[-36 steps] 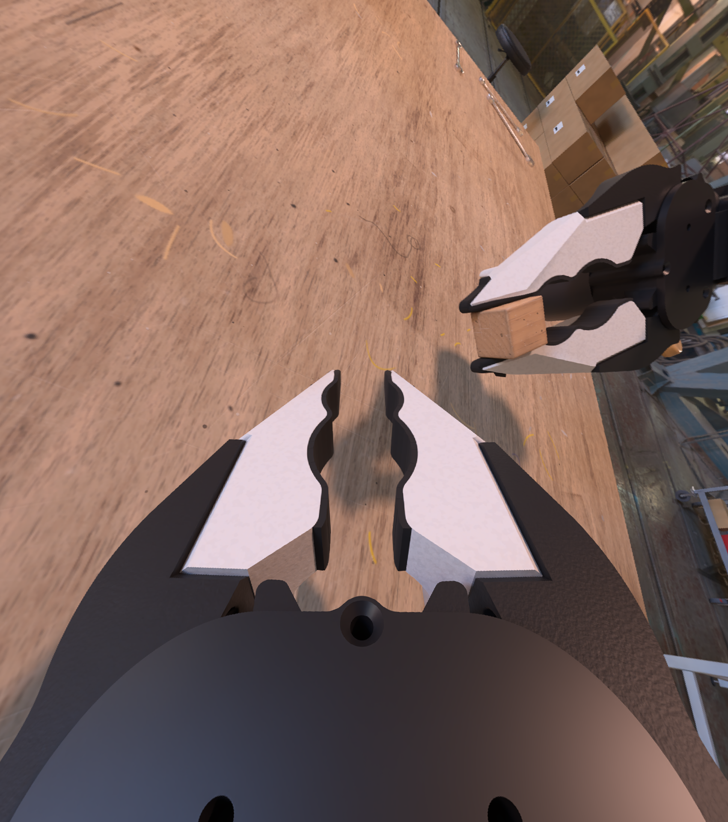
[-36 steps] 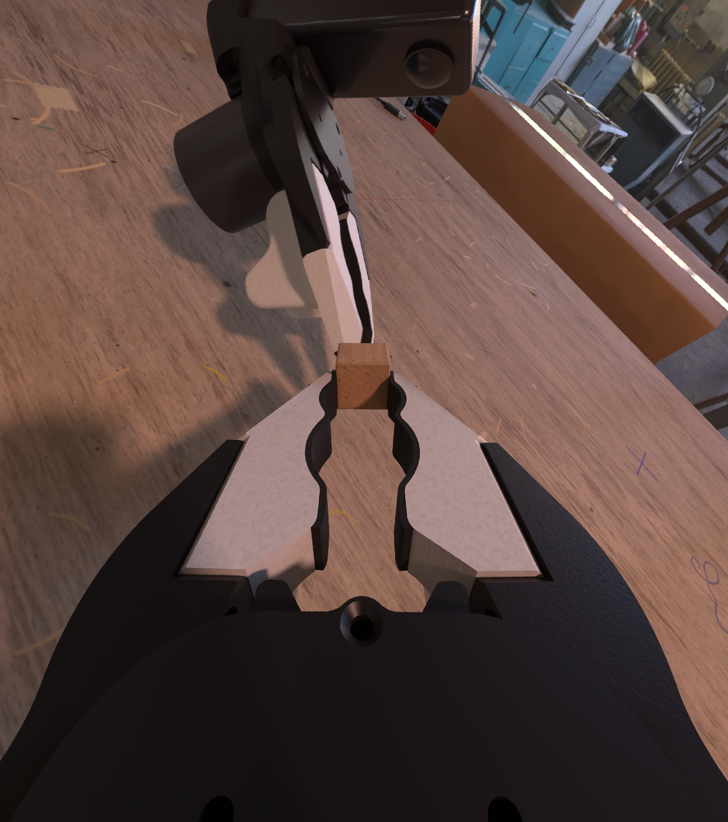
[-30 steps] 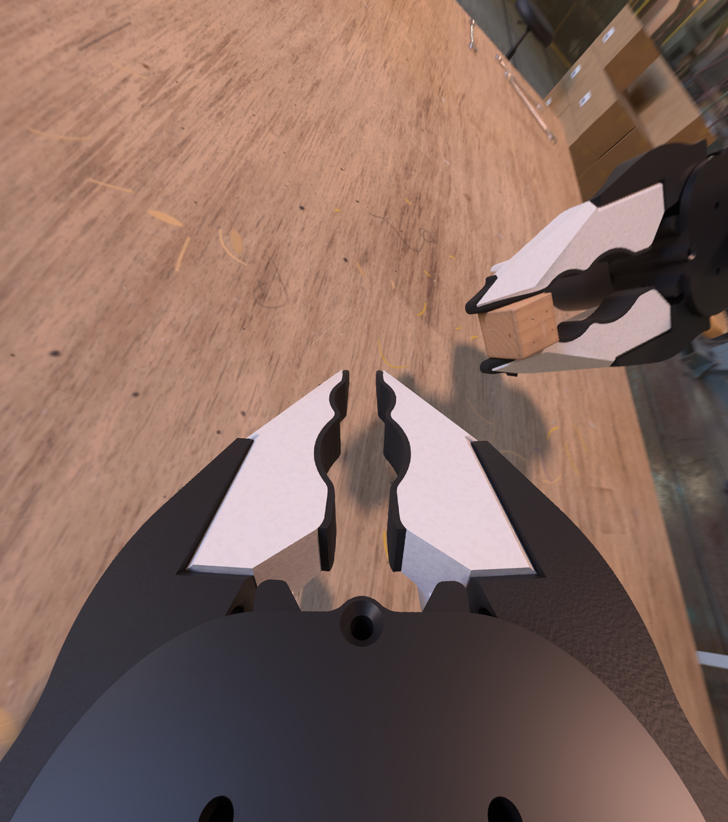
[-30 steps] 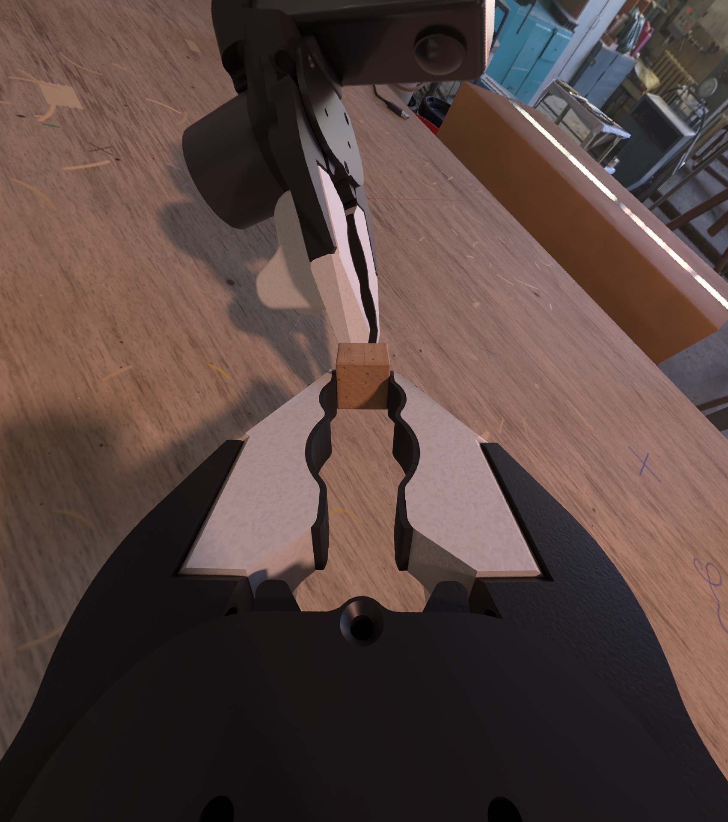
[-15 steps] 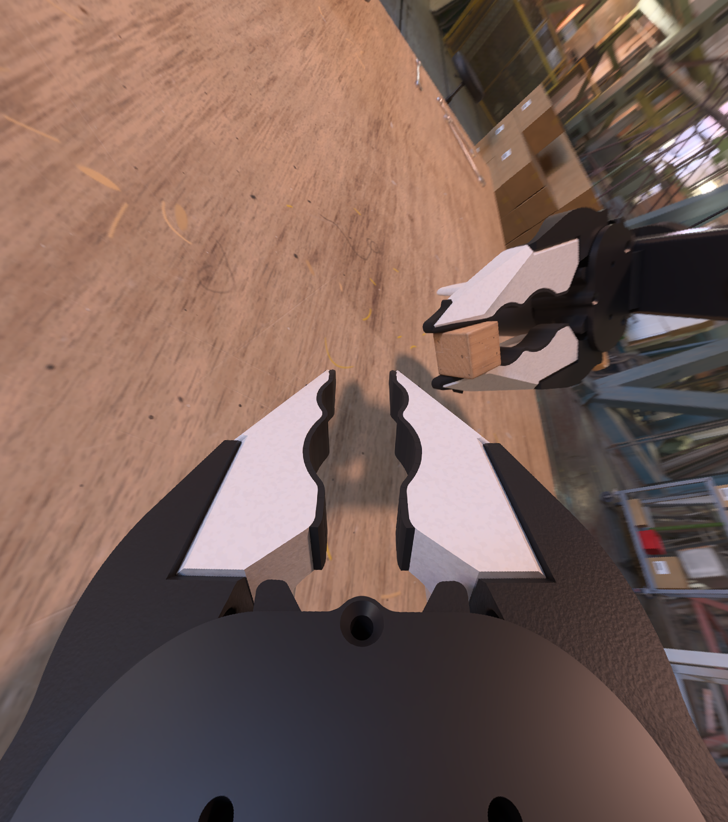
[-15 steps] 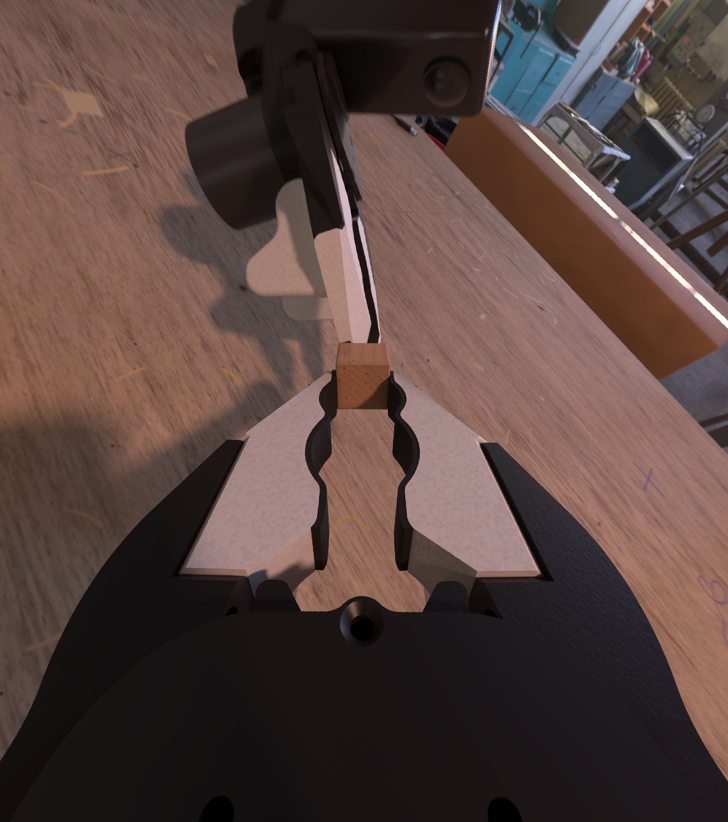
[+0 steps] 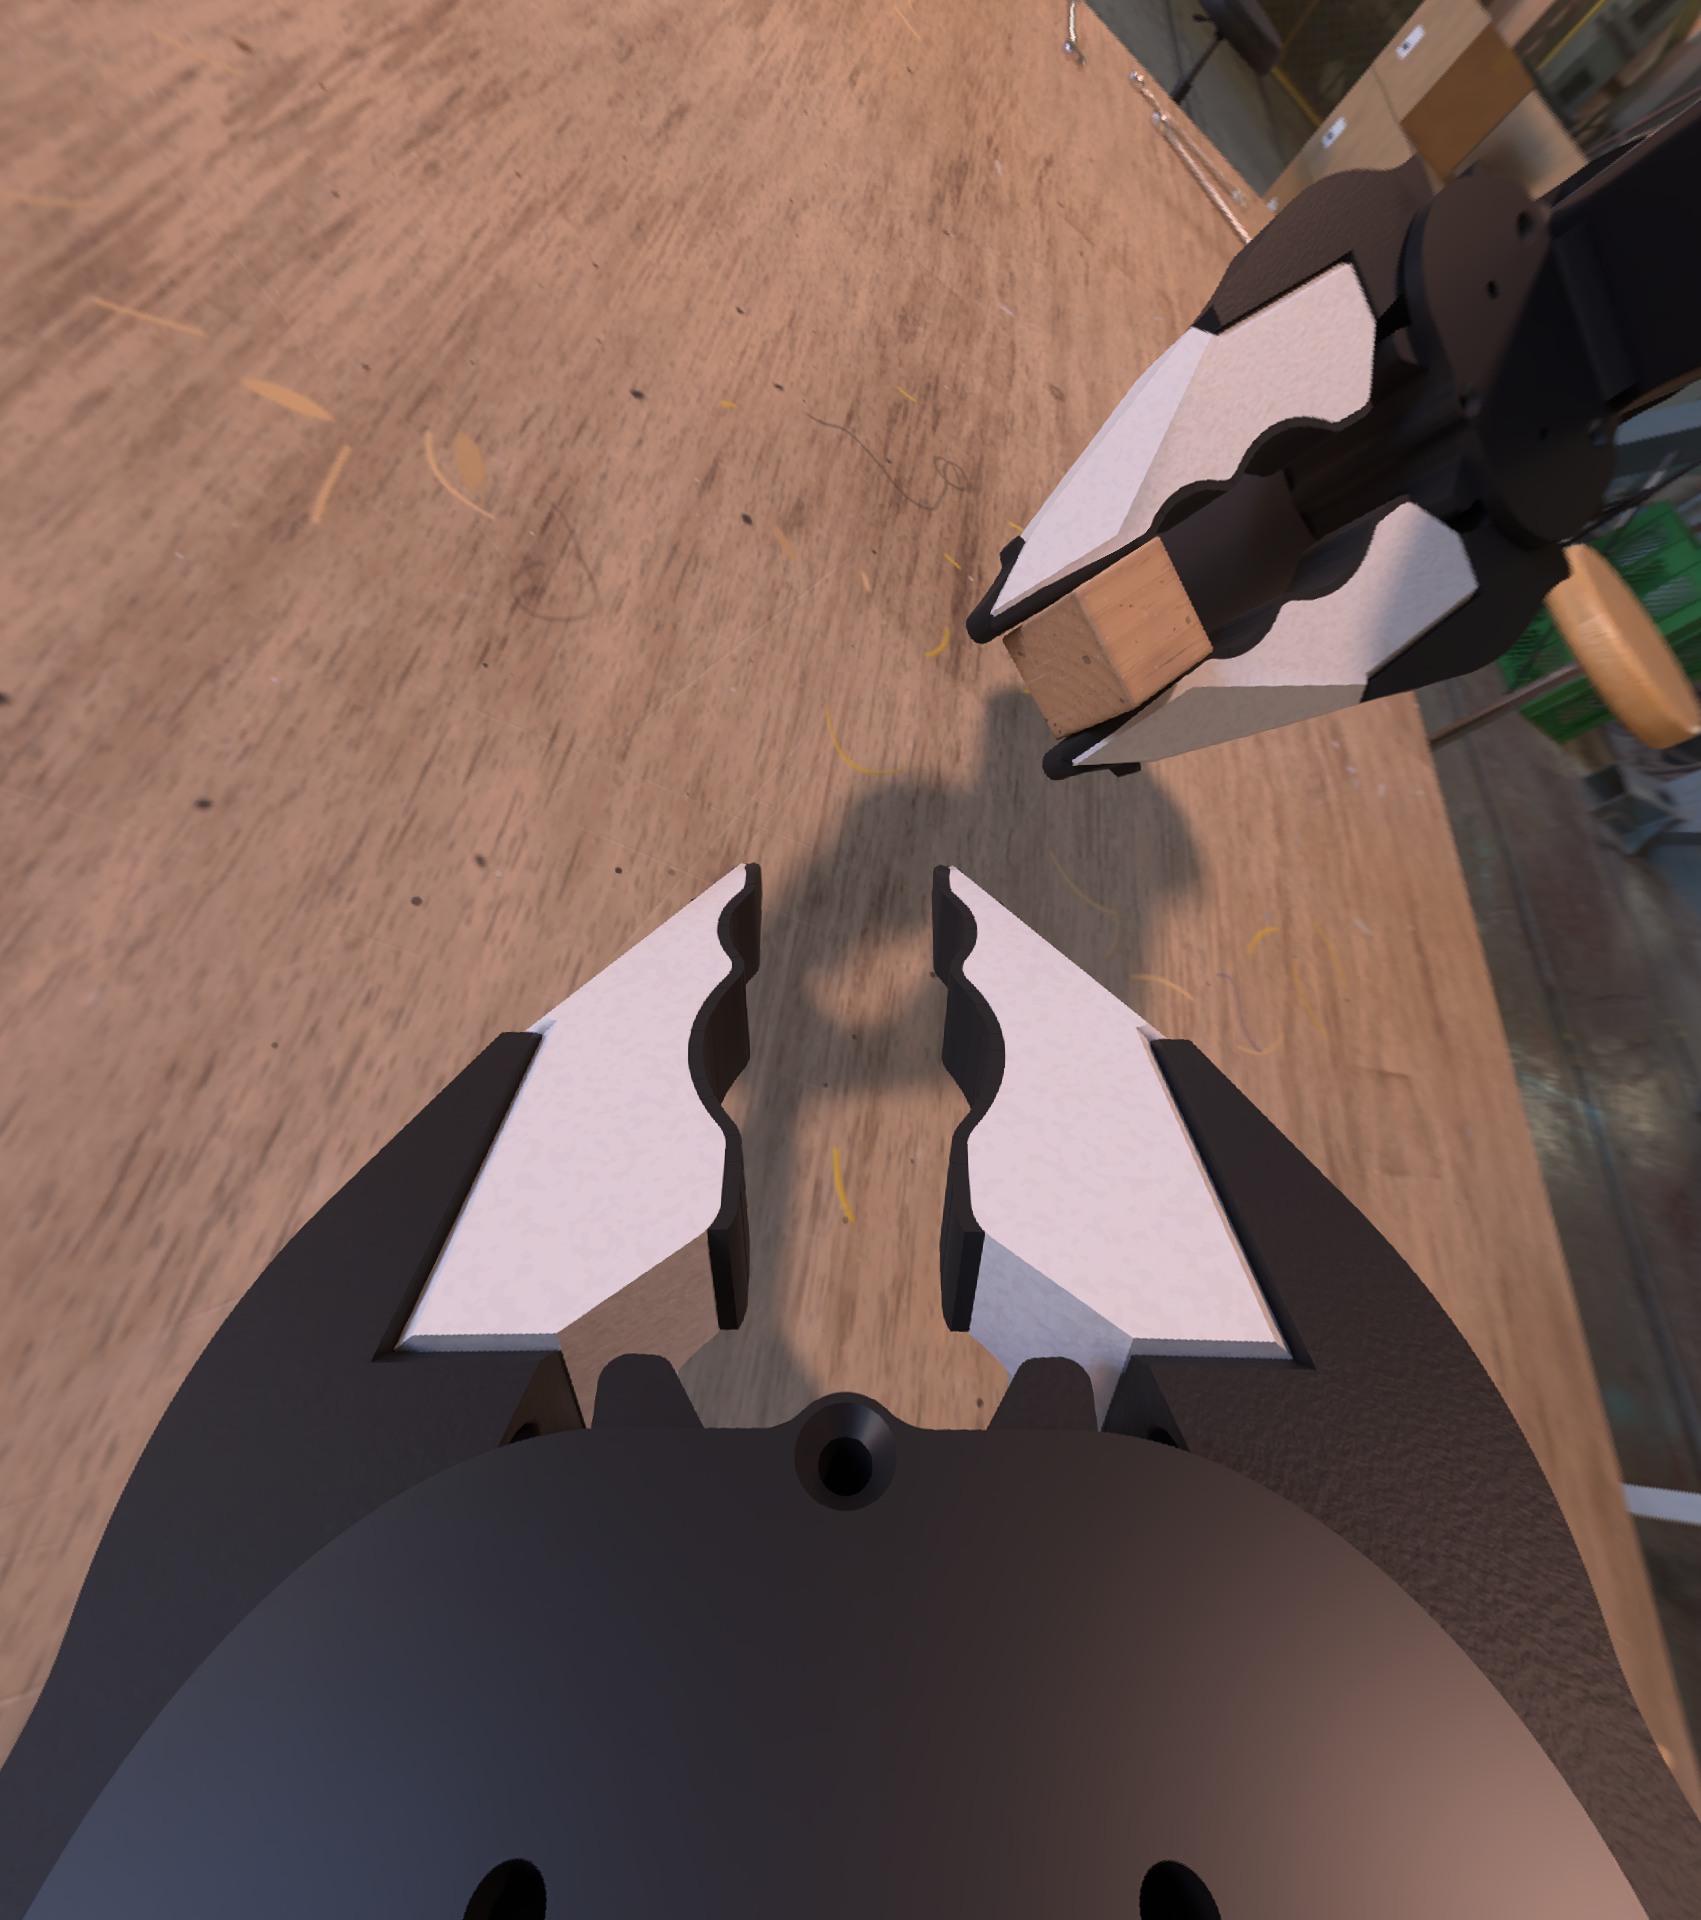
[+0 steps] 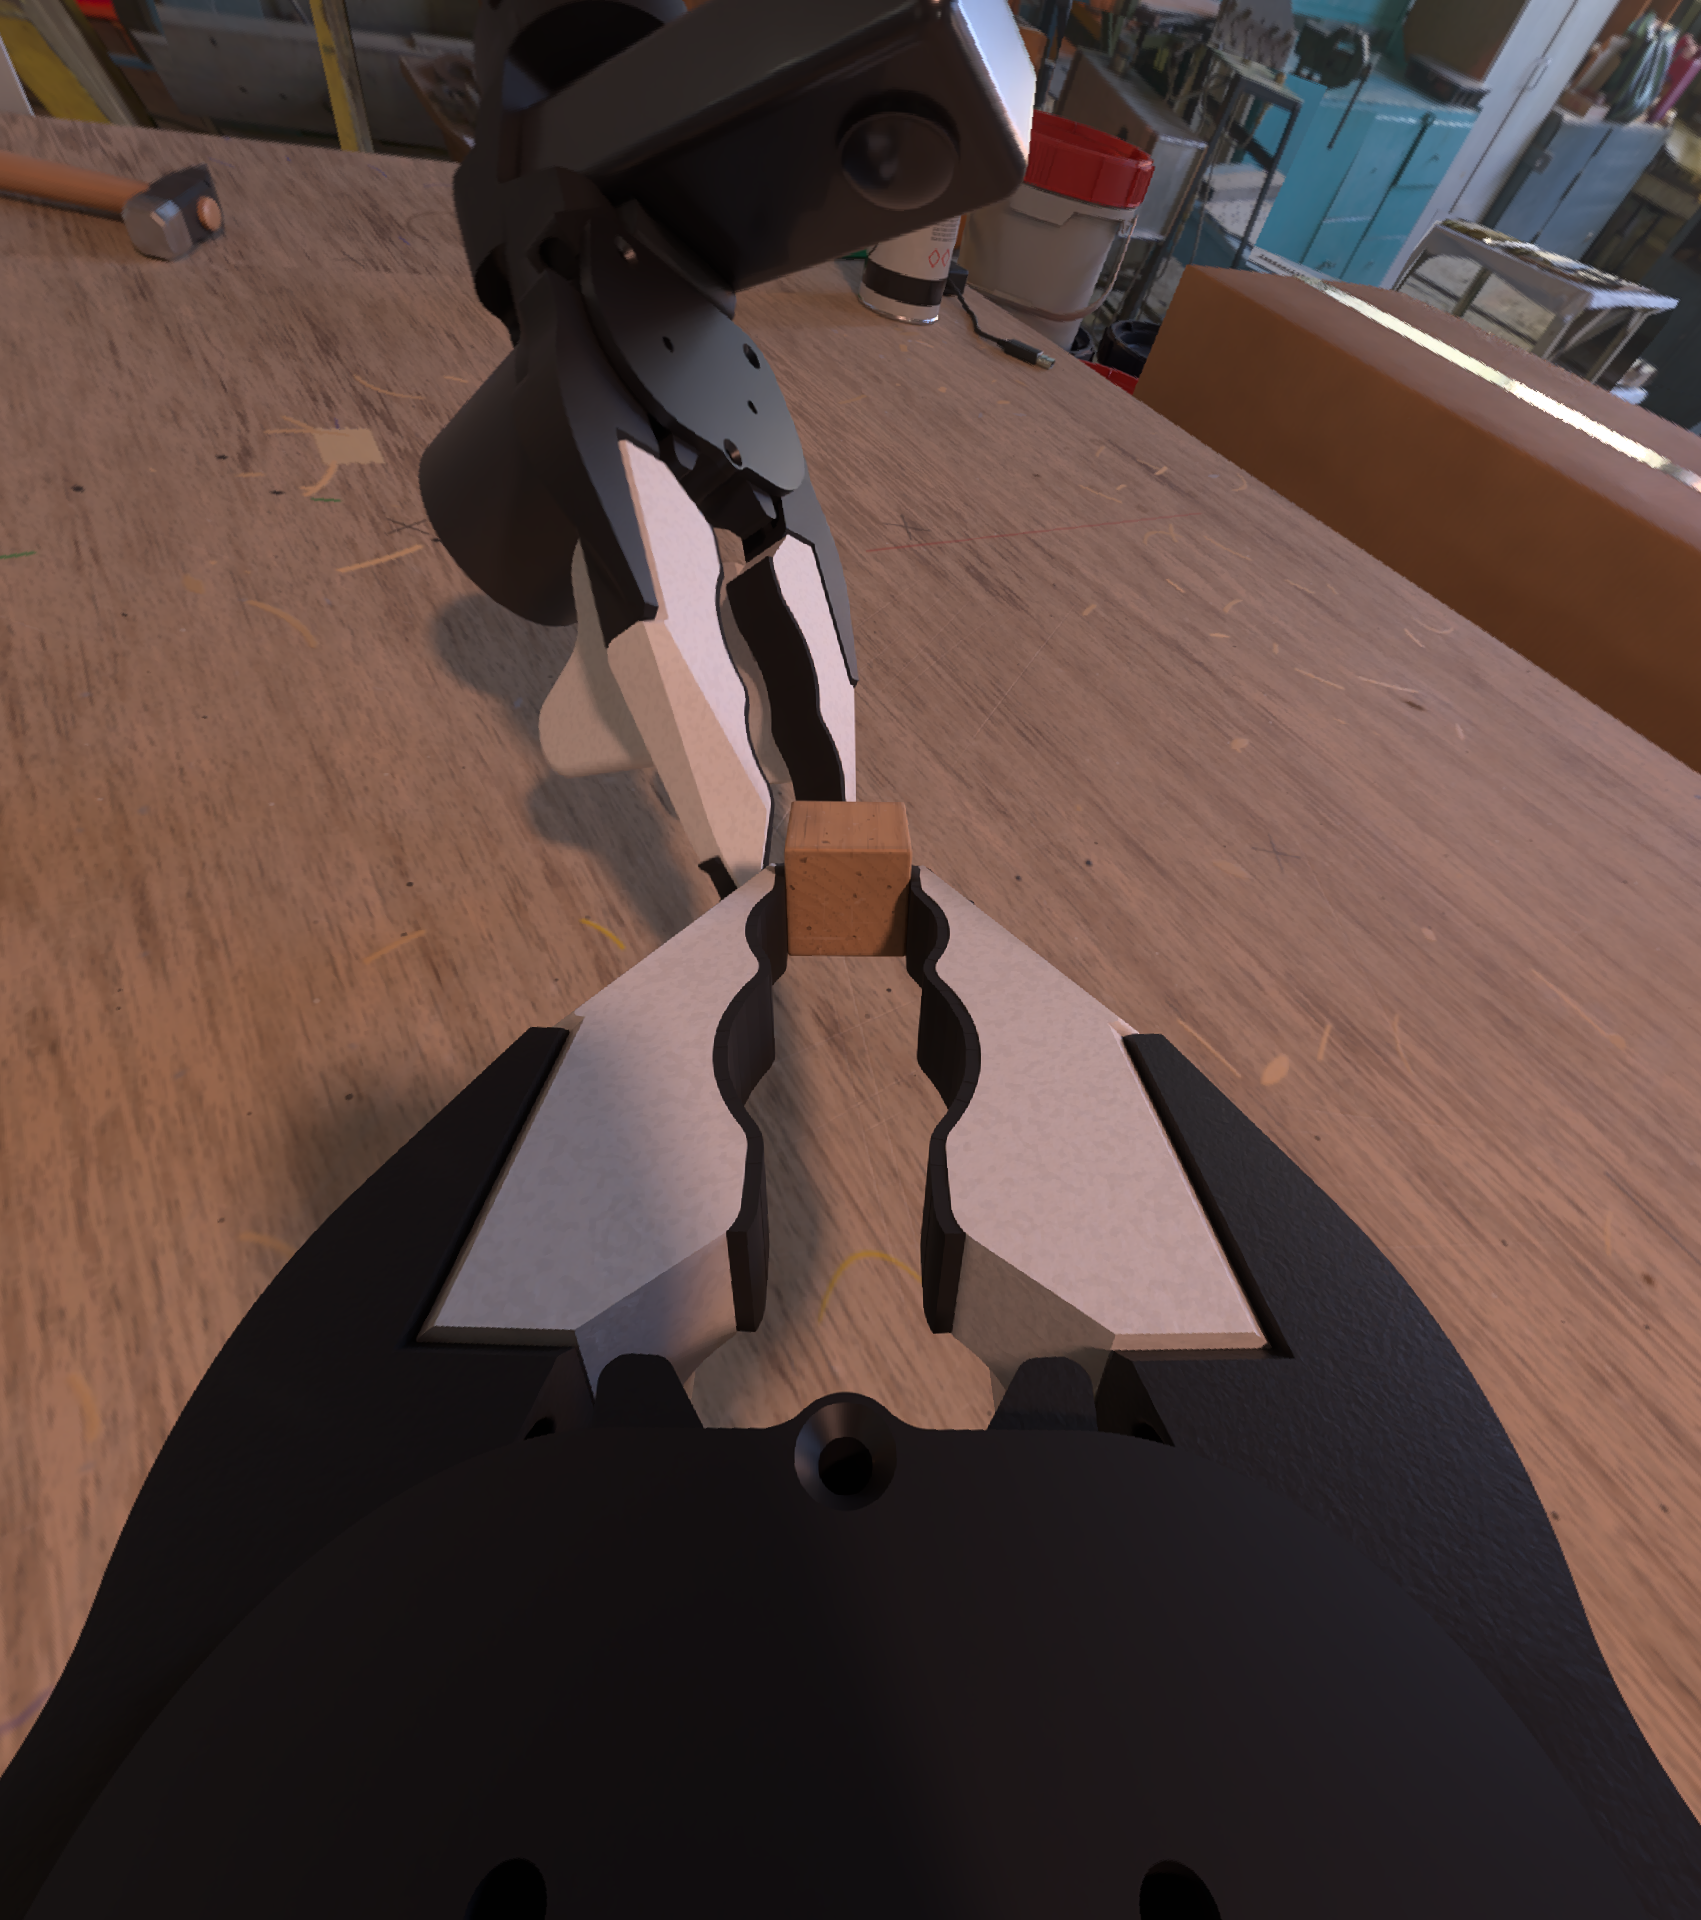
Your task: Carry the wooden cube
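The wooden cube (image 8: 844, 883) is a small light-brown block pinched between the tips of my right gripper (image 8: 844, 876), which is shut on it and holds it above the wooden bench (image 8: 202, 935). In the left wrist view the cube (image 7: 1106, 634) and right gripper (image 7: 1022, 696) are up and to the right, above their shadow. My left gripper (image 7: 846, 878) is open and empty, its jaws apart, above the bench (image 7: 306, 727). In the right wrist view the left gripper (image 8: 789, 800) points down just behind the cube, tips close to it.
A hammer (image 8: 150, 208) lies at the far left of the bench. A white bucket with a red lid (image 8: 1074, 229), a can (image 8: 903, 281) and a long orange-brown block (image 8: 1448, 499) stand along the far right. The bench edge (image 7: 1469, 935) runs down the right, with a round wooden stool (image 7: 1615, 655) beyond it.
My left gripper's jaws have spread wider. The right gripper with the cube now sits closer and larger in the left wrist view. The right wrist view has tilted up.
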You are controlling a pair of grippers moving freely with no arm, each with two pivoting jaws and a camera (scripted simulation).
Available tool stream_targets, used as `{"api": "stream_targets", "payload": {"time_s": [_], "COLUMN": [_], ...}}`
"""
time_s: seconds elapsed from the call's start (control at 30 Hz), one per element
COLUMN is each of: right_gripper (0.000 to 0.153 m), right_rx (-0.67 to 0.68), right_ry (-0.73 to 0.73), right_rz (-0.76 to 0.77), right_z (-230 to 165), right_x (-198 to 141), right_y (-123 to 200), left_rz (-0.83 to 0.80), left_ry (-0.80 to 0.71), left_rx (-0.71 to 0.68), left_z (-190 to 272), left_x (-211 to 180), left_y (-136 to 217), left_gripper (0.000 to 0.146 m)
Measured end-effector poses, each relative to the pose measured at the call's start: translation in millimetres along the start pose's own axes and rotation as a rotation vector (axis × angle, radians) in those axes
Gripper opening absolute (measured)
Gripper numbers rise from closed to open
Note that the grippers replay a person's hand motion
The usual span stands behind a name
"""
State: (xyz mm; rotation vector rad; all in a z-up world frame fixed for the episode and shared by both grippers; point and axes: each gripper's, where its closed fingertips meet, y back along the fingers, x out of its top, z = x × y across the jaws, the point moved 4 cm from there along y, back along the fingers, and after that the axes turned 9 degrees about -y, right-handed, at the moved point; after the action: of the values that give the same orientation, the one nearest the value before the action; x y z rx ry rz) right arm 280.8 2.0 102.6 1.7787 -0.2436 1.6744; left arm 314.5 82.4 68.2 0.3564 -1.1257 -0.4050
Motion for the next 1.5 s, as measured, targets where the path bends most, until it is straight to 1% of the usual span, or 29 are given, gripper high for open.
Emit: {"api": "stream_targets", "payload": {"time_s": [0.07, 0.2, 0.3, 0.47, 0.53, 0.6, 0.8, 0.87, 0.97, 1.03, 1.1, 1.13, 1.2, 1.27, 1.33, 1.37, 1.43, 1.47, 1.5], "right_gripper": [0.021, 0.021, 0.021, 0.021, 0.021, 0.021, 0.021, 0.021, 0.021, 0.021, 0.021, 0.021, 0.021, 0.021, 0.021, 0.021, 0.021, 0.021, 0.021], "right_rx": [-0.013, -0.024, -0.030, -0.037, -0.053, -0.054, -0.097, -0.117, -0.163, -0.184, -0.174, -0.160, -0.116, -0.094, -0.148, -0.186, -0.304, -0.382, -0.471], "right_ry": [0.014, 0.000, -0.004, -0.003, 0.002, -0.003, 0.030, 0.063, 0.108, 0.119, 0.109, 0.082, -0.018, -0.105, -0.161, -0.181, -0.192, -0.194, -0.175], "right_rz": [-0.005, -0.004, -0.005, -0.008, -0.021, -0.028, -0.074, -0.125, -0.199, -0.206, -0.191, -0.168, -0.088, -0.003, 0.035, 0.027, -0.068, -0.181, -0.332], "right_z": [0.0, 1.9, 2.5, 2.0, 3.1, 3.1, 1.4, -1.7, -5.9, -6.5, -6.2, -4.6, -0.6, 9.1, 29.8, 43.1, 78.6, 99.0, 119.4], "right_x": [2.0, 2.9, 2.8, 1.5, -0.6, -2.5, -2.4, -3.3, -0.8, 1.3, 2.0, 2.5, 7.2, 15.6, 22.9, 24.4, 19.4, 11.3, 1.7], "right_y": [-0.3, 2.9, 4.4, 6.6, 8.6, 9.8, 9.6, 7.6, 6.1, 6.9, 8.9, 11.8, 24.5, 48.4, 80.8, 98.0, 132.5, 149.1, 165.8], "left_rz": [0.009, 0.026, 0.007, -0.020, -0.024, -0.029, 0.004, 0.019, 0.050, 0.066, 0.056, 0.050, 0.047, 0.047, 0.042, 0.039, 0.035, 0.034, 0.033], "left_ry": [-0.032, -0.048, -0.092, -0.112, -0.128, -0.137, -0.105, -0.084, -0.014, 0.004, -0.030, -0.050, -0.061, -0.057, -0.065, -0.075, -0.095, -0.101, -0.107], "left_rx": [0.037, 0.088, 0.135, 0.157, 0.159, 0.164, 0.152, 0.145, 0.084, 0.064, 0.080, 0.090, 0.091, 0.085, 0.078, 0.078, 0.072, 0.065, 0.058], "left_z": [0.0, -1.7, -2.3, -1.7, -0.9, -0.5, -5.4, -7.2, -7.9, -8.7, -7.6, -6.8, -6.9, -8.7, -8.8, -8.2, -6.1, -4.8, -3.6], "left_x": [0.8, 1.9, 3.0, 4.0, 4.2, 3.6, 5.6, 5.2, 4.9, 6.6, 8.1, 9.2, 11.6, 13.7, 14.6, 14.6, 13.6, 13.0, 12.6], "left_y": [-1.6, -4.9, -8.2, -11.9, -11.1, -10.5, -7.5, -7.9, -9.7, -9.2, -10.8, -11.8, -12.8, -12.5, -12.0, -11.9, -11.4, -10.9, -10.1], "left_gripper": [0.033, 0.026, 0.020, 0.015, 0.006, 0.002, 0.000, 0.000, 0.000, 0.000, 0.000, 0.000, 0.000, 0.000, 0.000, 0.000, 0.000, 0.000, 0.000]}}
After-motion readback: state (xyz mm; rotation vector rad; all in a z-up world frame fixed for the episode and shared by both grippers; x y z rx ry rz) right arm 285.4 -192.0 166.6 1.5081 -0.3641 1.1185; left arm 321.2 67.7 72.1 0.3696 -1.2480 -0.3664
